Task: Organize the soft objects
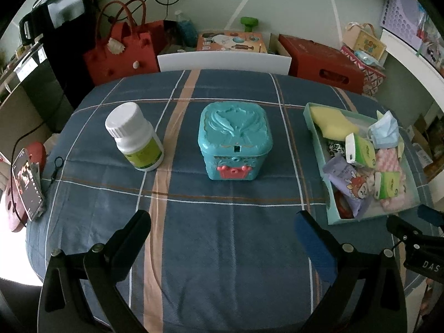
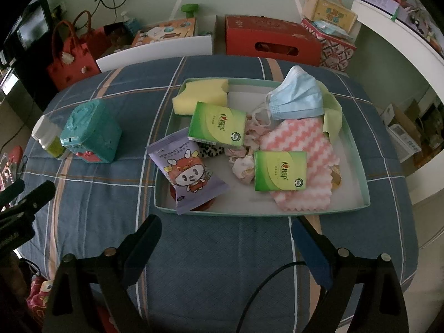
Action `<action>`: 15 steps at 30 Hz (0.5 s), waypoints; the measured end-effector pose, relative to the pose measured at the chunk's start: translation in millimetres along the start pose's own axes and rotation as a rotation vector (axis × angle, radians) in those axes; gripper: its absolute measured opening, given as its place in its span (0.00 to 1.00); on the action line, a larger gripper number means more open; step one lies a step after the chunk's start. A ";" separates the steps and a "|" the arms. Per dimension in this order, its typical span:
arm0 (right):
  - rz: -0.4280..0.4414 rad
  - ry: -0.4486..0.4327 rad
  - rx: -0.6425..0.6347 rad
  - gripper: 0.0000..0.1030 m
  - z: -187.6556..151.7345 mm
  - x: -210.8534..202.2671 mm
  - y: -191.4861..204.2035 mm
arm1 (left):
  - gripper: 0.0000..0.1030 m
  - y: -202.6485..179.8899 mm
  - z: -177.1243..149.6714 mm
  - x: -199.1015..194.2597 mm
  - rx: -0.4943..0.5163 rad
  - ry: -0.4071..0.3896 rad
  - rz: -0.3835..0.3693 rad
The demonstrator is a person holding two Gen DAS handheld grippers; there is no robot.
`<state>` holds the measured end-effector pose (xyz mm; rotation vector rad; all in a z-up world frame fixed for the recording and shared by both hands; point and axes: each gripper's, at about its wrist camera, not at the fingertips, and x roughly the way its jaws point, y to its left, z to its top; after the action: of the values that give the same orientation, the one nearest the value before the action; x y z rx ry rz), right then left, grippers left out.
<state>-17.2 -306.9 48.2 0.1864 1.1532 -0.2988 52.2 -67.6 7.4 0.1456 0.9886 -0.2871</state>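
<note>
A red thing in the tray (image 2: 358, 172) was mostly hidden under the wipes packet (image 2: 191, 169), too covered to name! The right claw (image 2: 226, 245) hung spread and empty, with the tray of soft things just ahead on the counter (image 2: 111, 208). The left claw (image 1: 222, 236) gaped wide too, tray off to its right.

Sponge (image 2: 200, 96), mask (image 2: 298, 95), tissue packs (image 2: 217, 125) (all soft) fill the tray (image 2: 358, 174).

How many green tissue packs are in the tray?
2. One green tissue pack lies near the tray's middle, just below the yellow sponge. The other green tissue pack lies nearer the front, on the pink-and-white cloth. More could be hidden under the pile.
</note>
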 end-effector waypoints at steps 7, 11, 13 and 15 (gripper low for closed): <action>-0.002 0.000 0.000 0.94 0.1 0.7 1.1 | 1.00 -1.5 -0.7 1.4 0.004 0.010 0.018; -0.001 0.001 -0.001 0.94 0.1 0.8 1.2 | 1.00 -0.2 -0.5 0.0 -0.006 0.006 0.031; -0.002 0.000 -0.001 0.94 0.2 0.8 1.2 | 1.00 0.3 -0.4 -0.4 -0.006 0.004 0.036; -0.002 0.000 -0.001 0.94 0.2 0.8 1.3 | 1.00 0.8 -0.4 -0.3 -0.007 0.004 0.037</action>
<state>-16.3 -305.9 47.5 0.1843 1.1541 -0.3002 51.9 -66.7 7.4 0.1577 0.9900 -0.2498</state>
